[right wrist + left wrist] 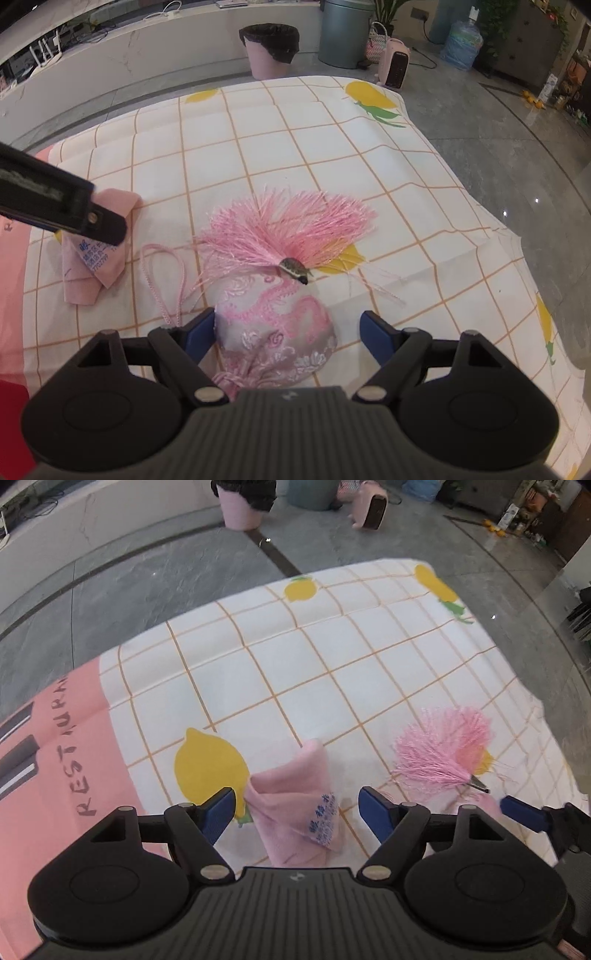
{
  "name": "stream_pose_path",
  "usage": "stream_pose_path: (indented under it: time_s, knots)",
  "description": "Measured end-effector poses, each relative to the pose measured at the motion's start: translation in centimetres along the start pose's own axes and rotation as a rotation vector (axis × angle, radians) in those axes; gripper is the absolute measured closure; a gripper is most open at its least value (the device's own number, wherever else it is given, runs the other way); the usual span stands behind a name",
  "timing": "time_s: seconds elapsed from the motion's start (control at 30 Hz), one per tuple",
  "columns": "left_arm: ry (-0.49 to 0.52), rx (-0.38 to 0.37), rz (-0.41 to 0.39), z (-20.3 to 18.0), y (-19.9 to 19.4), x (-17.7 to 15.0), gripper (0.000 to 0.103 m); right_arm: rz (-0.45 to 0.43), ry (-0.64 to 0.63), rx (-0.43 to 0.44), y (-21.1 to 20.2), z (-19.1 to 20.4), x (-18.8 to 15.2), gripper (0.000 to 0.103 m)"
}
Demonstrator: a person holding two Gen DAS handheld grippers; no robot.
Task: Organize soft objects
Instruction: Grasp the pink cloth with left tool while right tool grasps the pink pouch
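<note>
Lemon tablecloth (295,657), left claw (297,806) astride pink cloth (295,805), apart

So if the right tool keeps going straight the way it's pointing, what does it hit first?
Most likely the embroidered pink pouch: it sits between the open fingers of the right tool, on the checked cloth. Depth is hard to judge.

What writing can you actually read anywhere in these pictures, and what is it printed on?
"RESTAURAN", running off the picture's edge: dark capitals on the pink border of the tablecloth.
Blue printed characters on the folded pink cloth: too small and blurred to read; in the right wrist view a row of digits shows, not legible with certainty.
Boxes on the floor at the far right: labels too small to read.
Nothing else bears readable text.
</note>
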State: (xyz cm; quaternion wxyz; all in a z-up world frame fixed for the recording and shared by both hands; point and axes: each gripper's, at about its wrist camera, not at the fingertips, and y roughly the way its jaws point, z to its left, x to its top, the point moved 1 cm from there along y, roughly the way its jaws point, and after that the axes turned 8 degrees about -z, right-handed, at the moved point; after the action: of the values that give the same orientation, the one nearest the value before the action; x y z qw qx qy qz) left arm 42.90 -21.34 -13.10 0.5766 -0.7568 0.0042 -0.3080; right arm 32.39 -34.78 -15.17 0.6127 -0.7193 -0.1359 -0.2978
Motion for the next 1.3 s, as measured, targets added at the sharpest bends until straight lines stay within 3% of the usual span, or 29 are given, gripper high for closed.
stream_pose_path:
  time_s: [0.17, 0.3, 0.43, 0.57, 0.73, 0.9, 1.03, 1.3]
  knots:
    - [0.054, -0.006, 0.057, -0.6, 1.4, 0.0, 0.017, -0.007, 0.001, 0.005, -0.1, -0.1, 0.0, 0.025]
    - [0.13, 0.036, 0.067, -1.8, 1.5, -0.4, 0.028, -0.027, -0.007, 0.024, -0.4, 0.3, 0.0, 0.04]
    - [0.173, 0.056, 0.061, -2.5, 1.3, -0.6, 0.042, -0.037, -0.033, 0.021, -0.6, 0.6, 0.0, 0.044]
    - [0.193, 0.058, 0.056, -3.4, 1.0, -0.9, 0.071, -0.037, -0.062, 0.014, -0.7, 0.5, 0.0, 0.046]
    - [0.212, 0.105, 0.055, -4.9, 0.7, -1.1, 0.086, -0.046, -0.085, -0.024, -1.0, 0.1, 0.0, 0.048]
    - [0.13, 0.117, 0.081, -4.6, -0.5, -1.2, 0.091, -0.055, -0.062, -0.028, -1.0, -0.6, 0.2, 0.049]
    - [0.173, 0.167, 0.036, -5.0, -2.7, -1.4, 0.092, -0.057, -0.016, -0.002, -1.0, -0.9, 0.4, 0.049]
    - [0.126, 0.206, -0.037, -4.9, -8.9, -1.4, 0.092, -0.095, 0.029, 0.028, -2.5, -0.8, 0.8, 0.049]
